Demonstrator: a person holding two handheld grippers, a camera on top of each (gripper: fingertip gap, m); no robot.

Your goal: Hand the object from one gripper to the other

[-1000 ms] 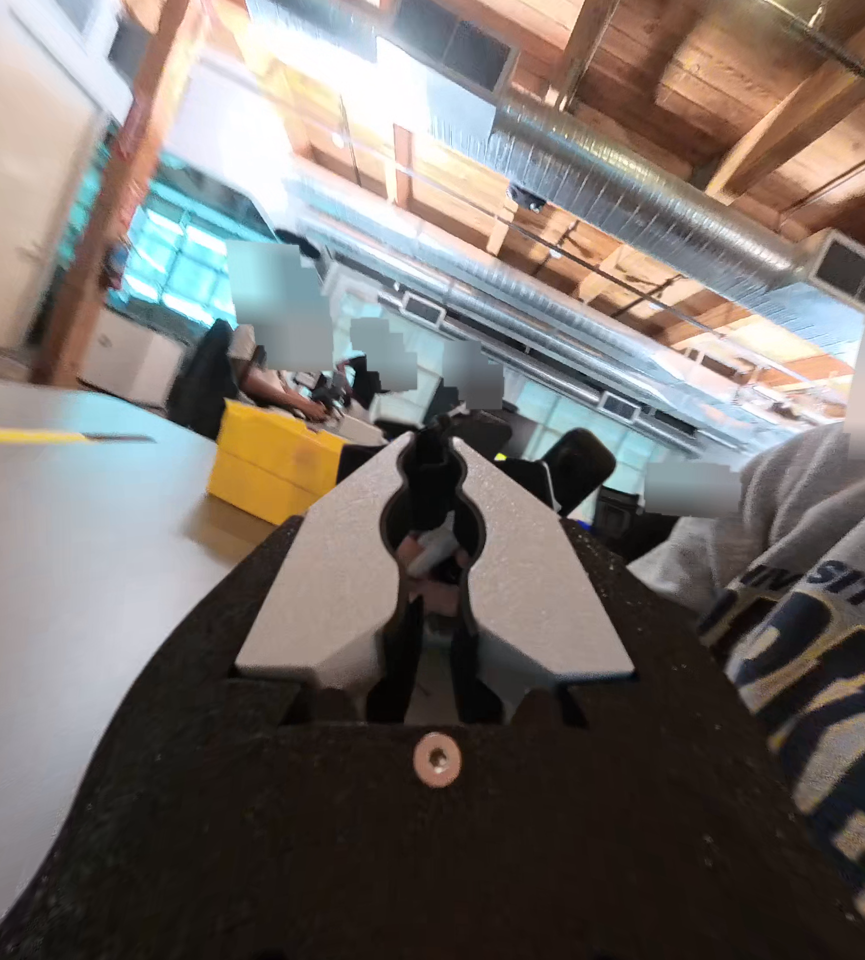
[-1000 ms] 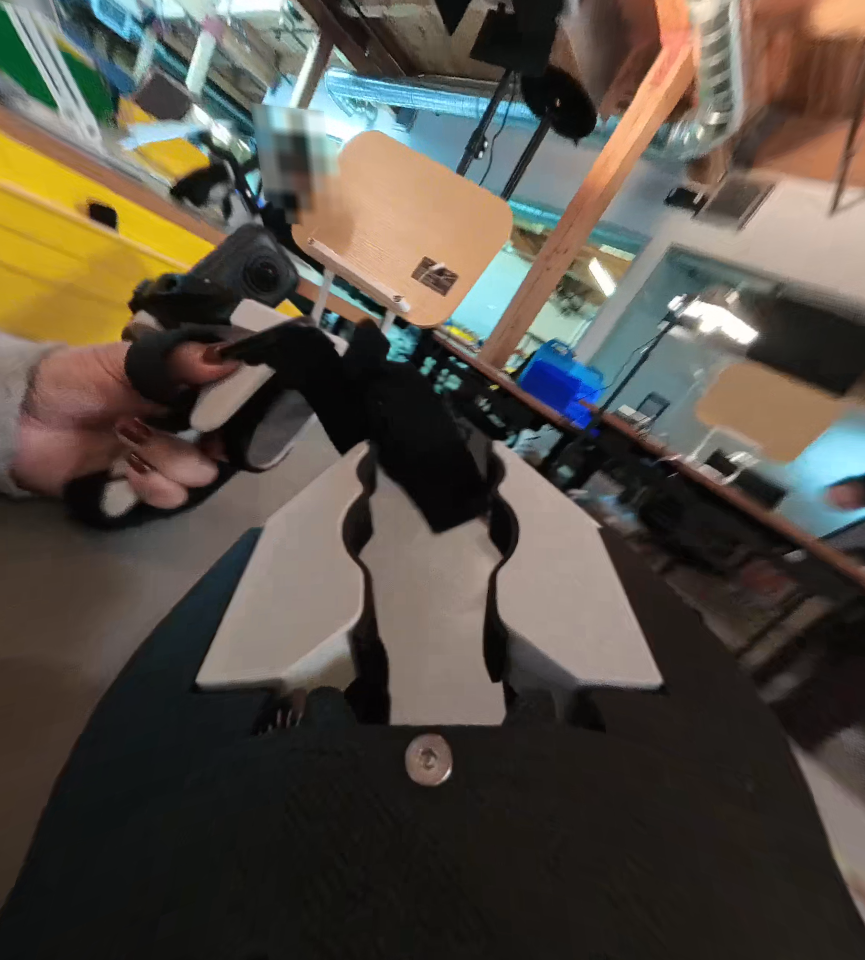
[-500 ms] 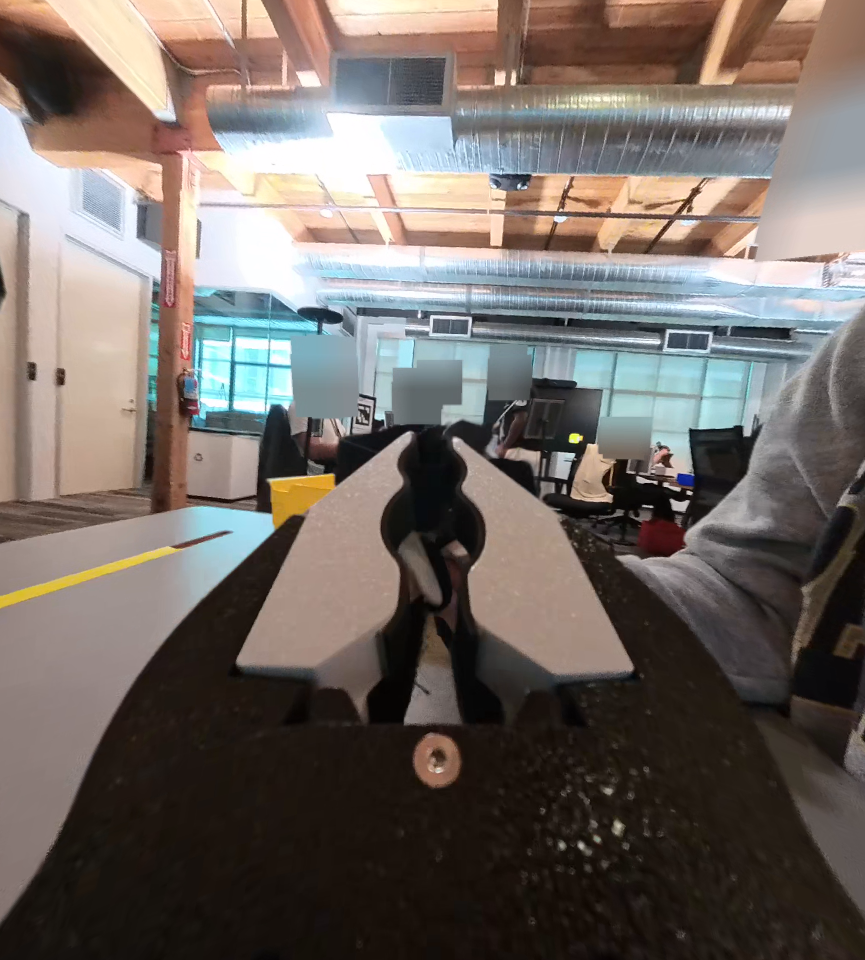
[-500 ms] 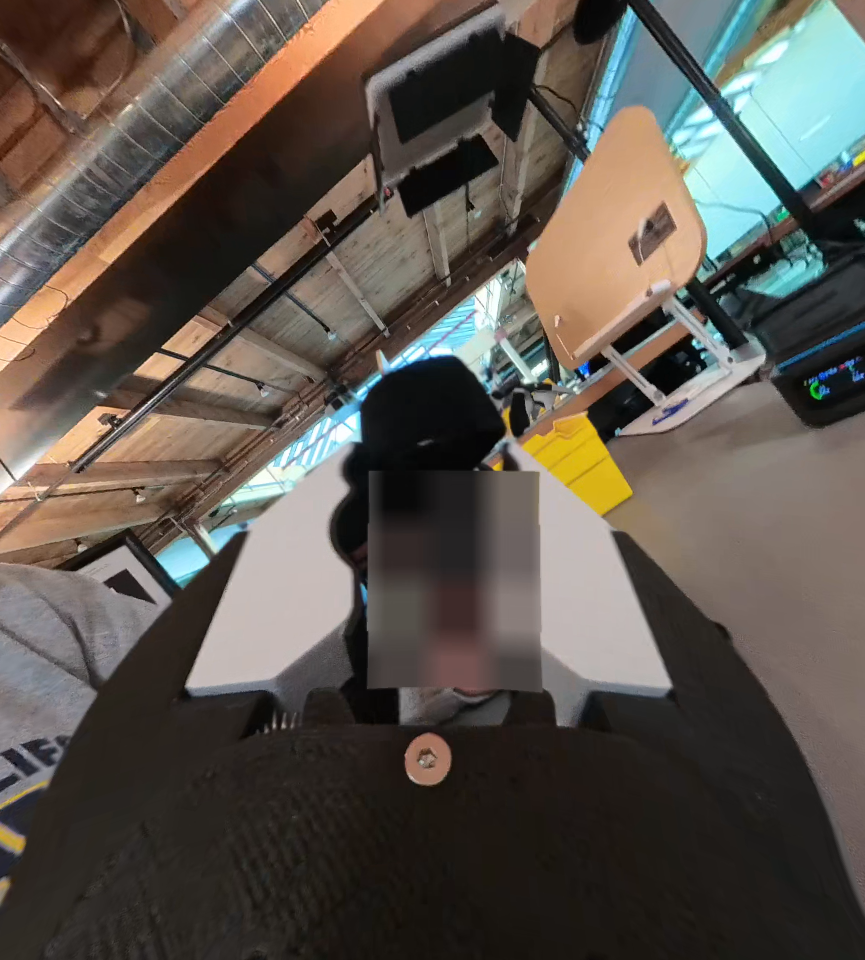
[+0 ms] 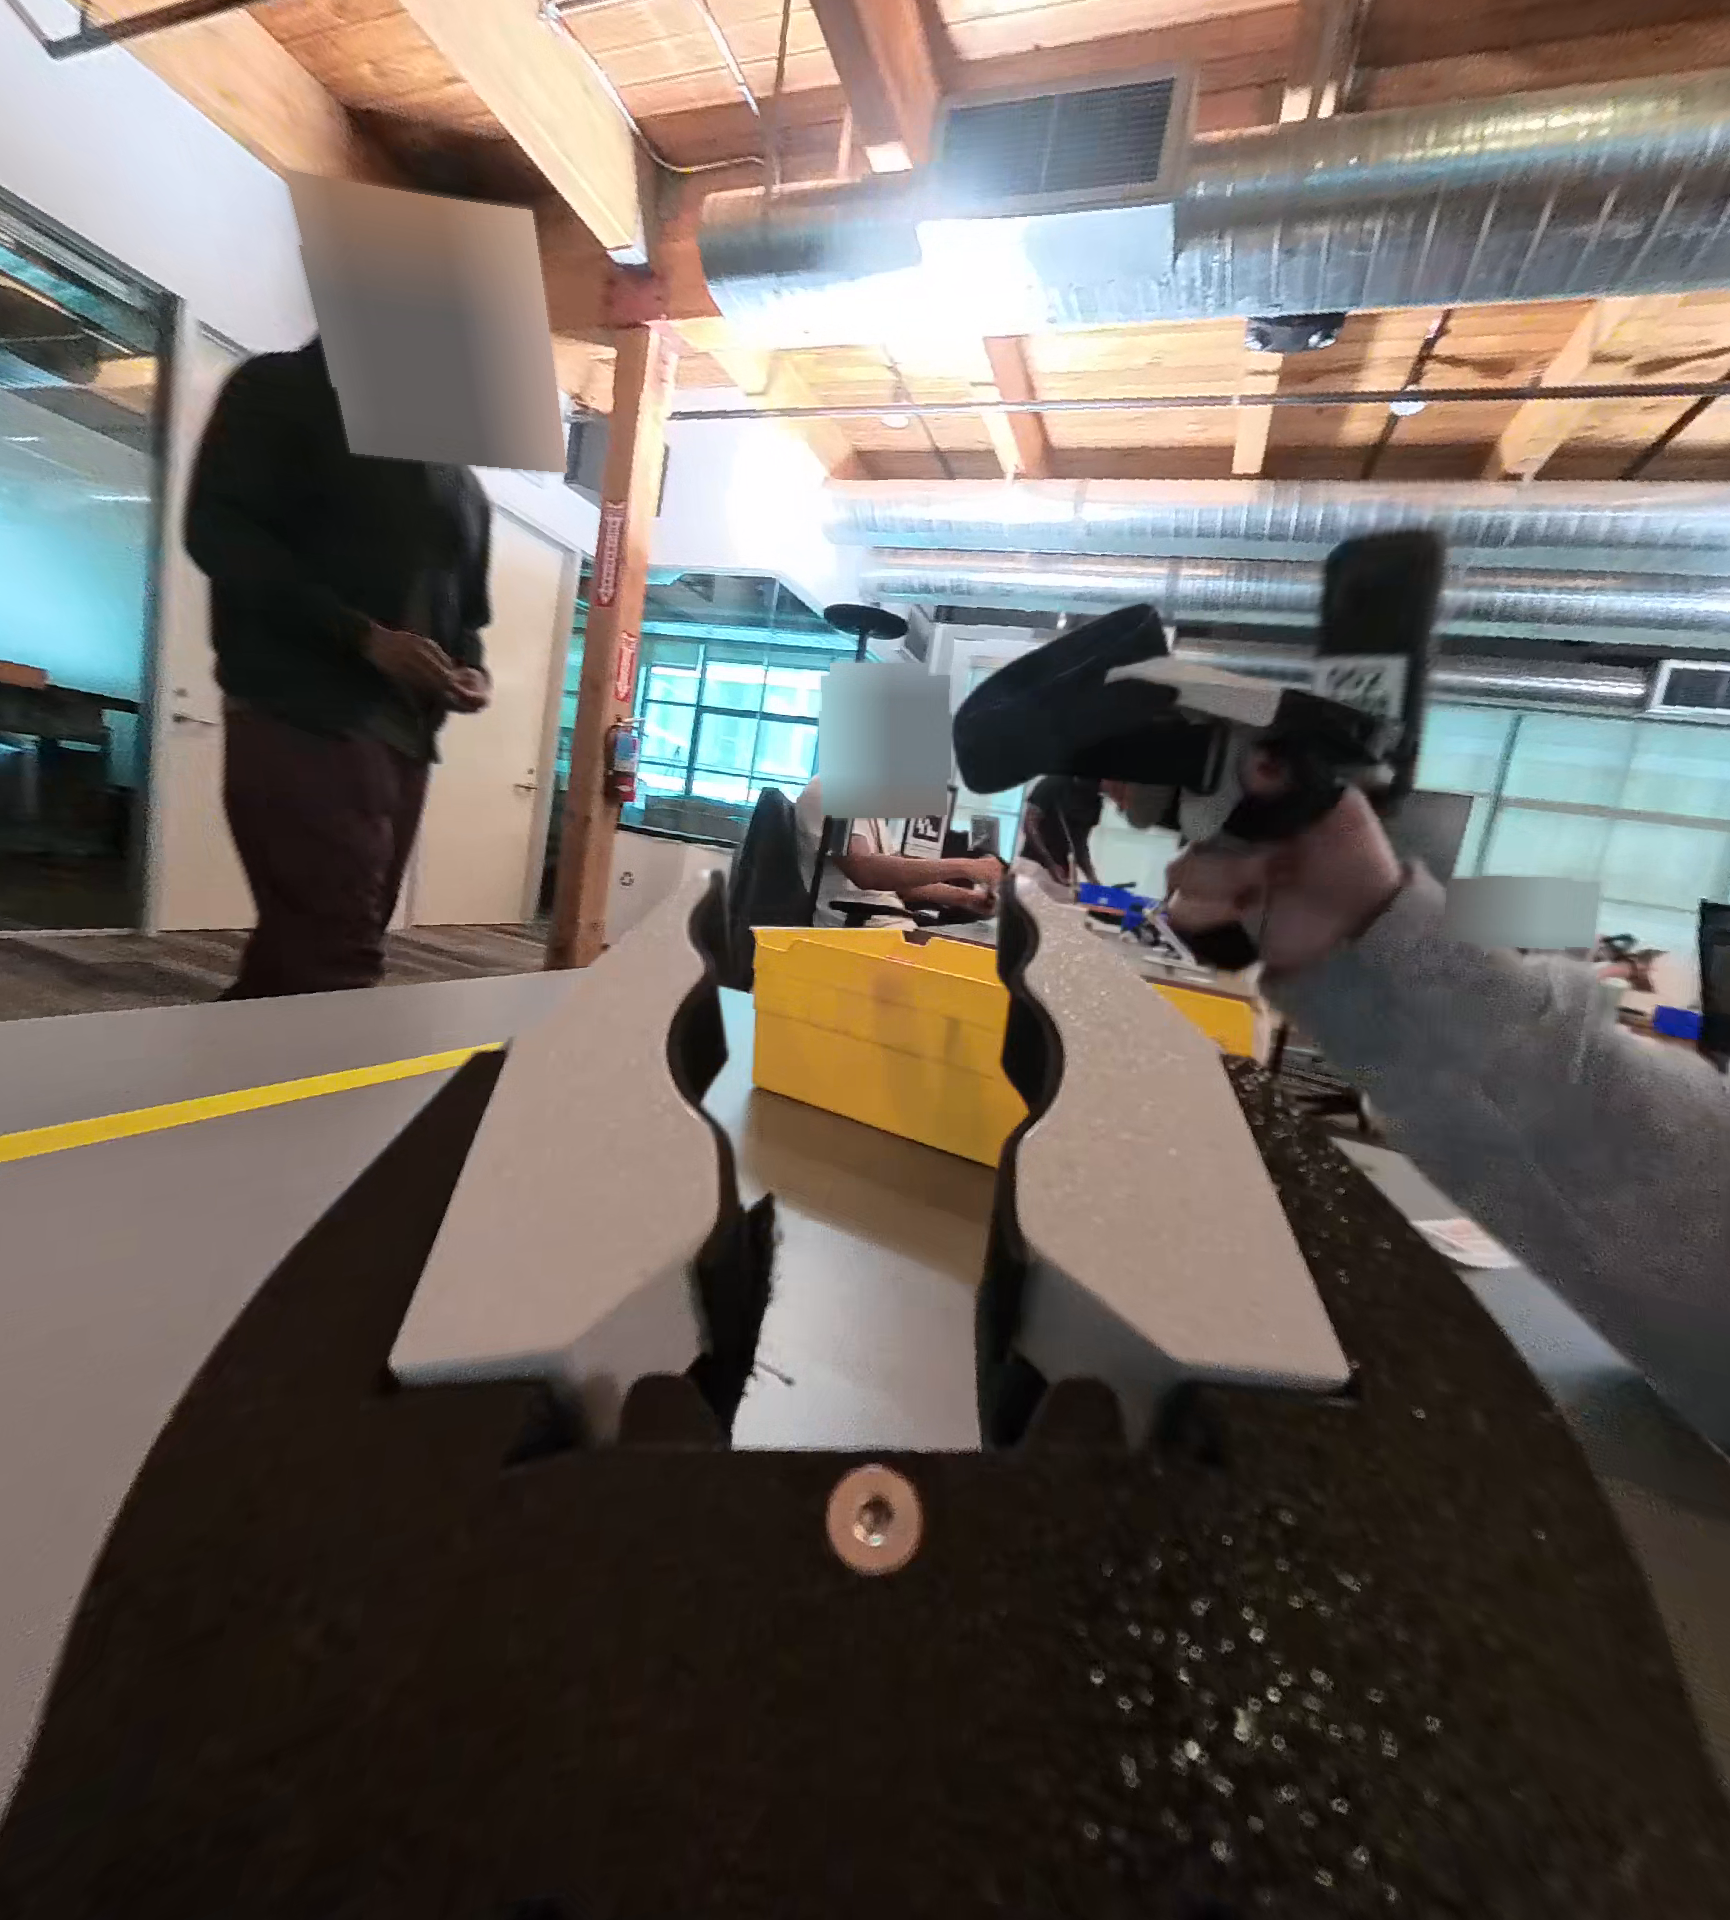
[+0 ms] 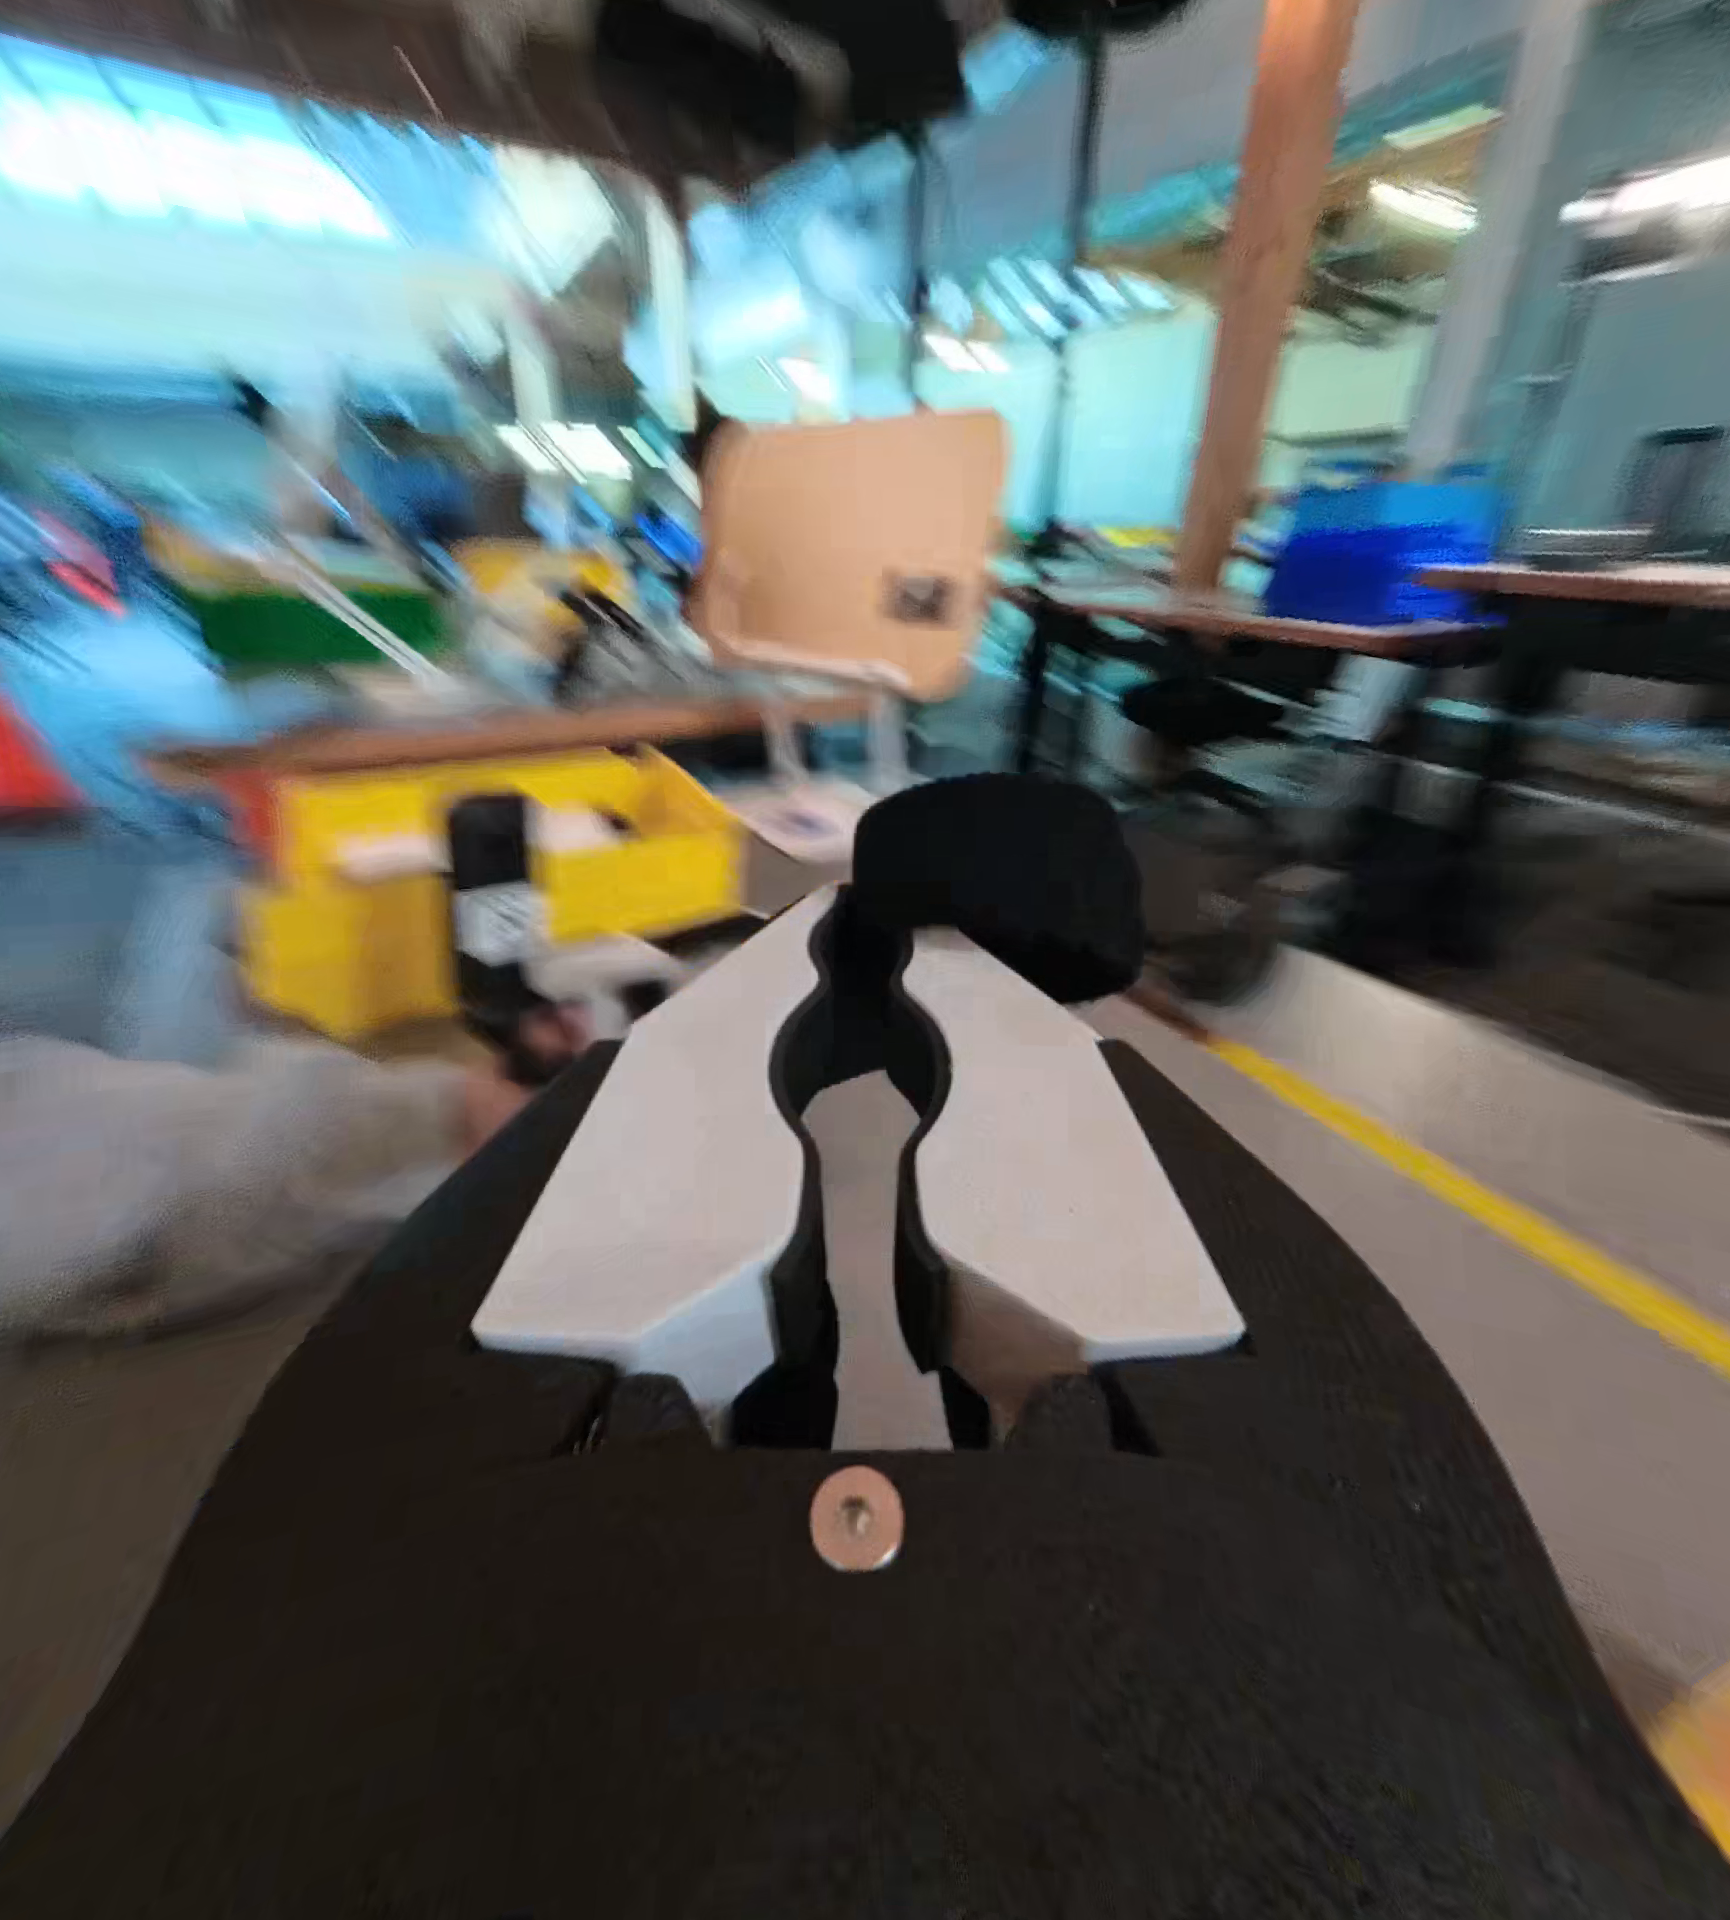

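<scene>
The object is a soft black fabric piece. In the right wrist view it bulges out past my right gripper's tips, and the black piece is pinched between the two pads, so the gripper is shut on it. The left wrist view shows the same: the right gripper is up at the right in a hand, with the black piece sticking out of its tips. My left gripper is wide open with nothing between its fingers, low over the grey table. The right wrist view is motion-blurred.
A yellow bin stands on the table just beyond the left fingers. A yellow tape line crosses the table. A person stands at the left. A grey sleeve reaches in from the right. The yellow bin also shows in the right wrist view.
The left gripper, which was shut on the black piece, has opened and let it go. The right gripper has closed on it and carried it away, up and to the right.
</scene>
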